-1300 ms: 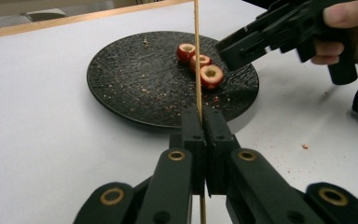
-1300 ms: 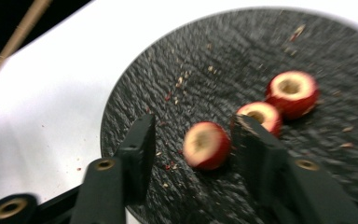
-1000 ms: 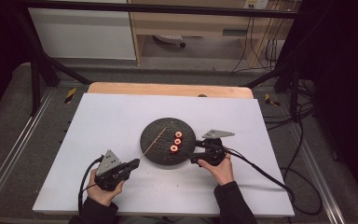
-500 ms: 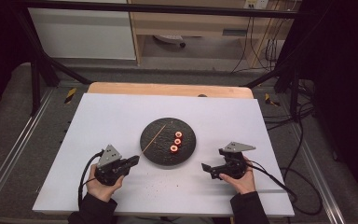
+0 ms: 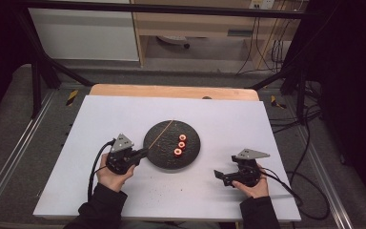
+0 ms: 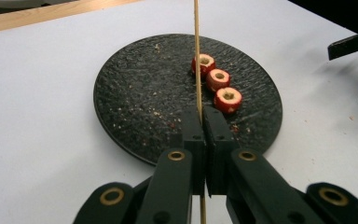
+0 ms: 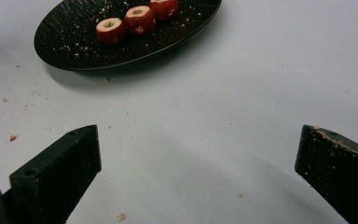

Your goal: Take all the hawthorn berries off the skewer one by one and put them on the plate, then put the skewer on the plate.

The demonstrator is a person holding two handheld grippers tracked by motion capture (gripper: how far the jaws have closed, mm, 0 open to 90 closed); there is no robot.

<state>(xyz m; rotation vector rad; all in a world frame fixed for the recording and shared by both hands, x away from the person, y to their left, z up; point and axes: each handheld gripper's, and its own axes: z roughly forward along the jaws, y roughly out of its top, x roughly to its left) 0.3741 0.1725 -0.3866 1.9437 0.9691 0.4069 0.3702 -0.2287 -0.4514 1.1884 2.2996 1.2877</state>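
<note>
no brand, label or writing can be read on anything here. the left gripper [image 5: 143, 153] sits at the near-left rim of the black plate [image 5: 159, 152], which lies about the middle of the white table [image 5: 100, 119]; its jaws are pressed together on a thin wooden skewer [image 6: 197, 56]. the left gripper view shows the skewer running up from between the jaws, across the plate and just beside three red hollowed fruit pieces [image 6: 218, 79] lined in a row; the high view shows it as a pale line over the plate's far-left part. the right gripper [image 5: 219, 175] rests toward the near-right corner of the table, well apart from the plate, jaws spread wide with nothing between them. the right gripper view shows crumbs scattered on the table and on the plate, and pale bits stuck on one jaw tip
</note>
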